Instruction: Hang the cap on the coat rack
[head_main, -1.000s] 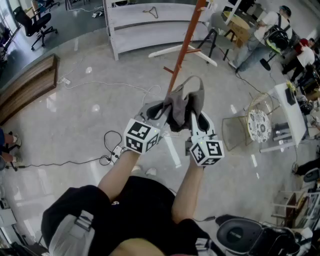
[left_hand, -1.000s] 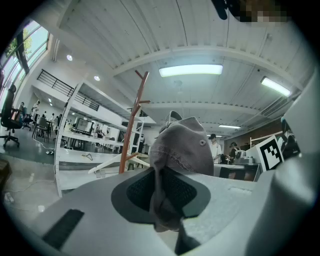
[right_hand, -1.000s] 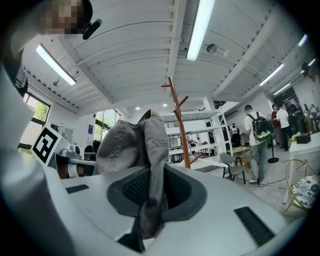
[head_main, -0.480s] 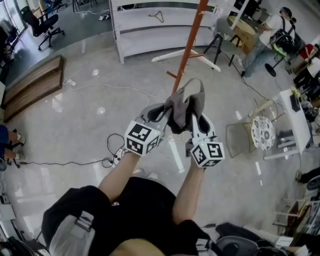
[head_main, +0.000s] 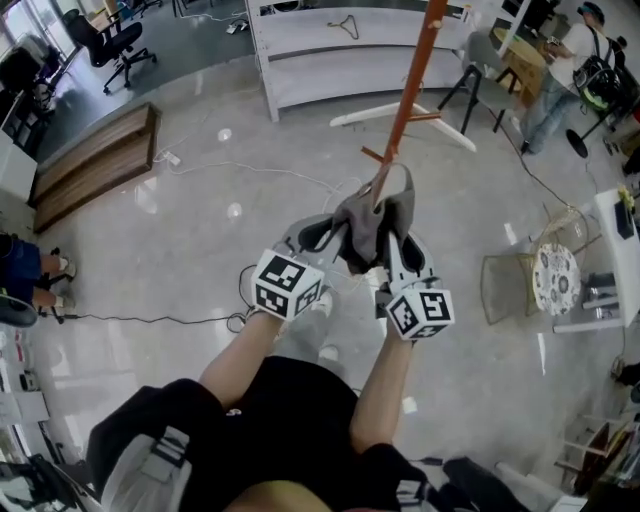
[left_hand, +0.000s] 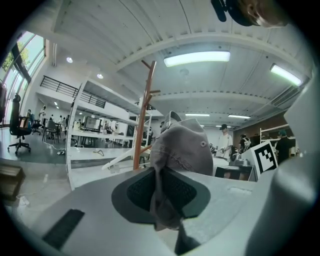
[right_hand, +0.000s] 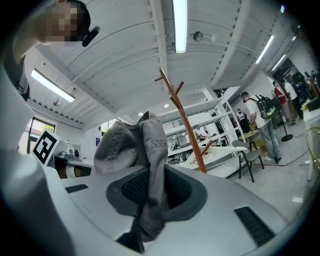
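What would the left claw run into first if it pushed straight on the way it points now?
Apart from the cap pinched in the left claw, probably the coat rack: its orange pole stands just left of that line, somewhere beyond the cap. Depth is hard to judge.

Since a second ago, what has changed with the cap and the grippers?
The left gripper and right gripper carried the cap forward to the coat rack; in the head view its top edge meets the pole under a low peg. The right gripper's jaws are opening, fabric between them. Same: both hold the cap, not hung yet.
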